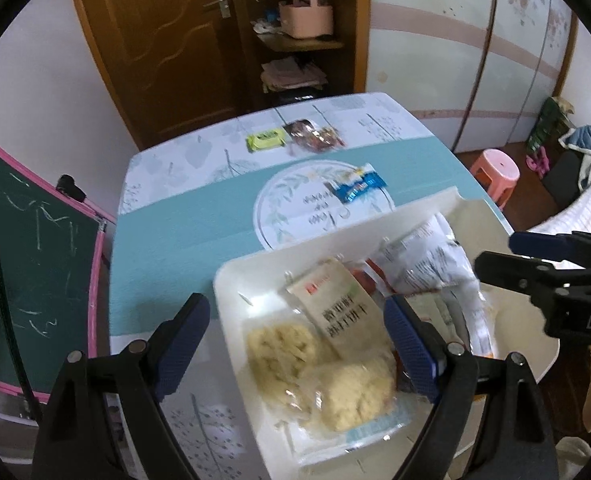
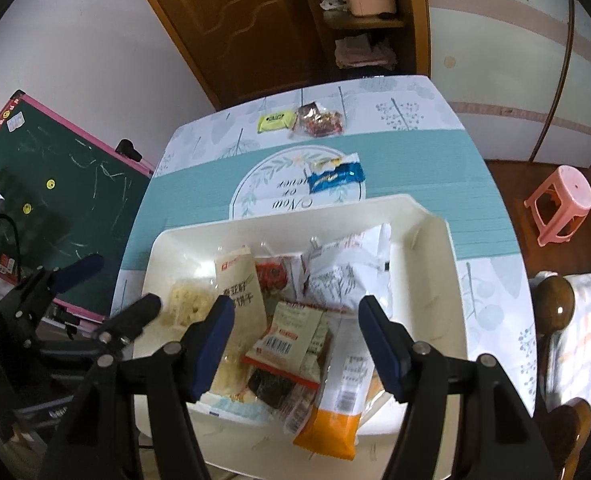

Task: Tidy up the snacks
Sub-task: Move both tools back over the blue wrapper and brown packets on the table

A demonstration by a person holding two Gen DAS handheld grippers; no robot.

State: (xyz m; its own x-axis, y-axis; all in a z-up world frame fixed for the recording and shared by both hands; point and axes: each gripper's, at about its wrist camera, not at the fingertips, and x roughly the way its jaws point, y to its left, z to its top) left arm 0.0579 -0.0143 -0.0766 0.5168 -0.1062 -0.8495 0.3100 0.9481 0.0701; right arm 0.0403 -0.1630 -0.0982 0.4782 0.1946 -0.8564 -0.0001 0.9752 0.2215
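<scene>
Both tongs, left point(image 1: 295, 344) and right point(image 2: 293, 344), wide open and empty above white plastic tray point(image 2: 295, 210), probably choosing next among three wrapped snacks on desk point(image 2: 407, 172).

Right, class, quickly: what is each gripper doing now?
Left gripper: open, empty, over the white bin.
Right gripper: open, empty, above the bin's snacks.
</scene>
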